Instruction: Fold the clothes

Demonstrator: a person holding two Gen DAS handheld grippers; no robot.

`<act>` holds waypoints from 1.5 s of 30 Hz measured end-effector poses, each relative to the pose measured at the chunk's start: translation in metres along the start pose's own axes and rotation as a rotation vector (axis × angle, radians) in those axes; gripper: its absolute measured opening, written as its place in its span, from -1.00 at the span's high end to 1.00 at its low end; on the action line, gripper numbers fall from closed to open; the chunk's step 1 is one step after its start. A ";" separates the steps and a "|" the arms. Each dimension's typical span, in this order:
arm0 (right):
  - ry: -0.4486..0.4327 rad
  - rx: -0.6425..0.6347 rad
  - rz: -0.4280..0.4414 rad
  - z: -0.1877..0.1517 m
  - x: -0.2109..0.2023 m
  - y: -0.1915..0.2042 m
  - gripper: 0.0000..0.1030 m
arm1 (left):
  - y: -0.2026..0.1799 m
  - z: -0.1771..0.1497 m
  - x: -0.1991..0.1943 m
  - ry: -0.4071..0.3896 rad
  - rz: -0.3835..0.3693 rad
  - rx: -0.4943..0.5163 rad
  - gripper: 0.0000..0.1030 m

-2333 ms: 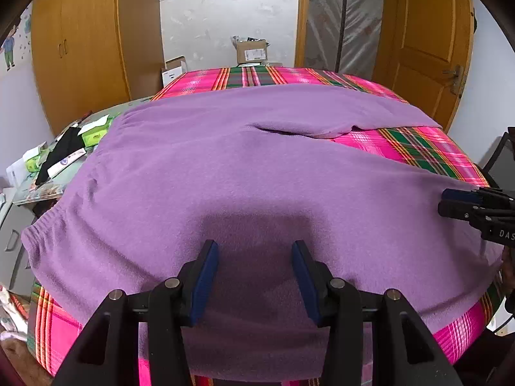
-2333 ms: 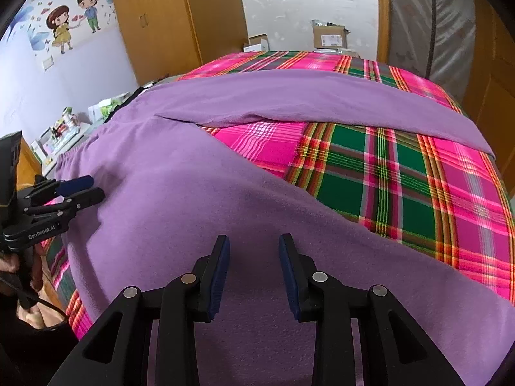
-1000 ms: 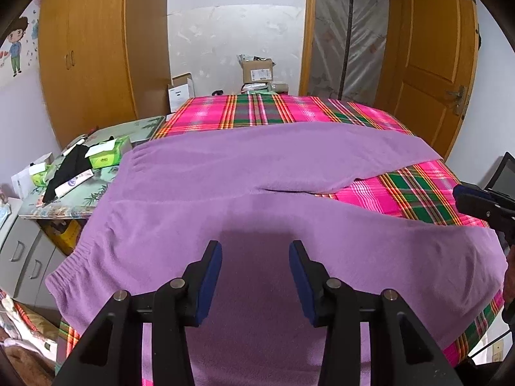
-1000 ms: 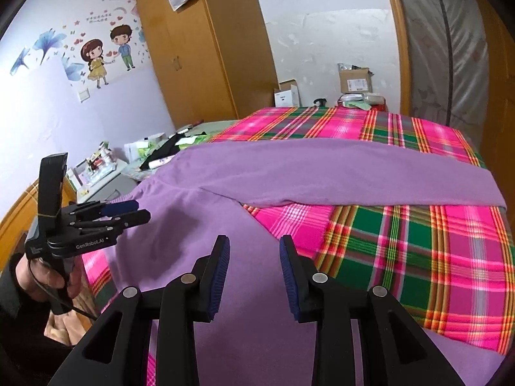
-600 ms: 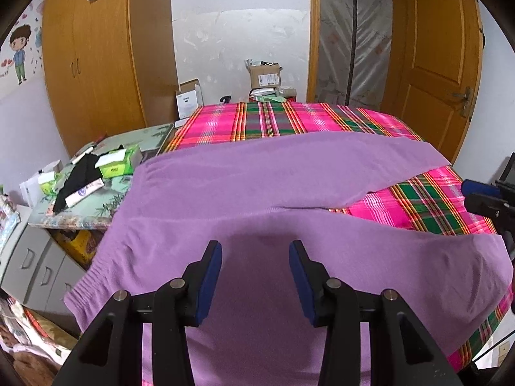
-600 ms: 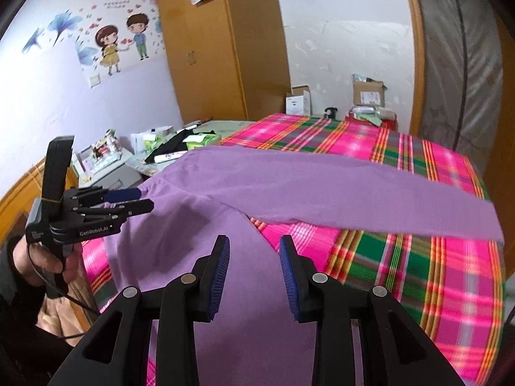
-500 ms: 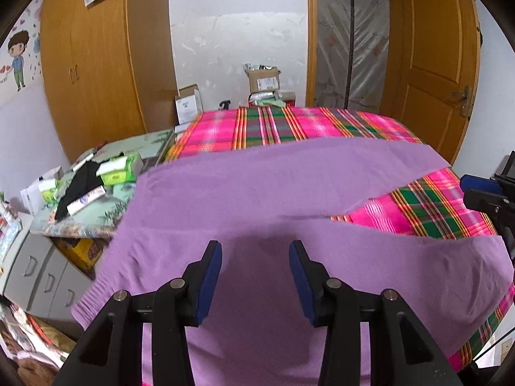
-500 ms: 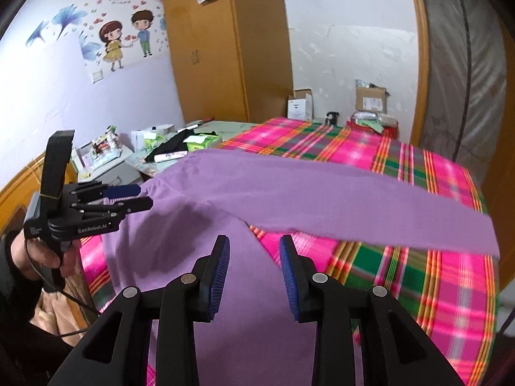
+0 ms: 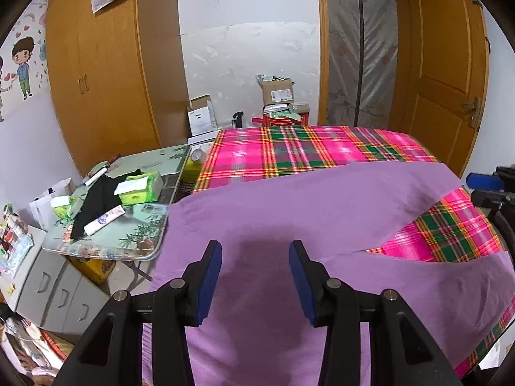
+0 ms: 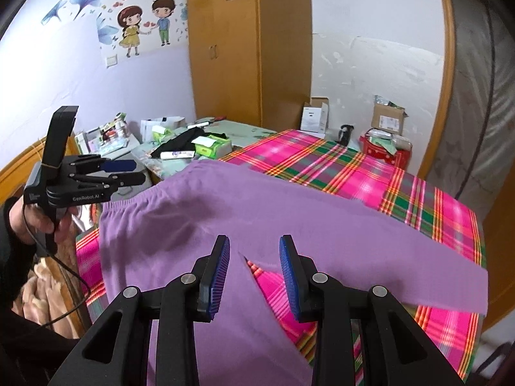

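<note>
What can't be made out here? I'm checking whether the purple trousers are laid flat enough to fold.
- Purple trousers, near leg's end: cut off by the lower edge in both wrist views.
- Fabric under the left tongs: hidden behind their black arms.
- Waistband: its lower stretch runs out of sight behind the right tongs.
- Far leg's hem: sharp in the right view, at the left view's right edge.
</note>
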State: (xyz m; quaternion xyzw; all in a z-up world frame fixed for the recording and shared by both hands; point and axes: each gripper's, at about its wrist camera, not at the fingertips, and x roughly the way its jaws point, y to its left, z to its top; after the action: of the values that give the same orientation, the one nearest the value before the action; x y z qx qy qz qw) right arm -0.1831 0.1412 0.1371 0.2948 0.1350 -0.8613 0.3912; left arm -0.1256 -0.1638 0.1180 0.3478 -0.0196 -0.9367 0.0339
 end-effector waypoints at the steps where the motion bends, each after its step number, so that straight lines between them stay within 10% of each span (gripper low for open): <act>1: 0.003 -0.009 -0.002 0.002 0.002 -0.001 0.35 | 0.004 0.002 0.001 0.001 0.006 0.007 0.13; 45: 0.283 -0.110 0.106 0.066 0.264 -0.130 0.35 | 0.108 0.056 0.223 0.187 -0.077 0.095 0.13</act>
State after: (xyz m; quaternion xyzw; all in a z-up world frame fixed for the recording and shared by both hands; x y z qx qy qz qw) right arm -0.4448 0.0389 0.0277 0.3978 0.2200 -0.7807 0.4289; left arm -0.3255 -0.2880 0.0216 0.4354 -0.0474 -0.8988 -0.0168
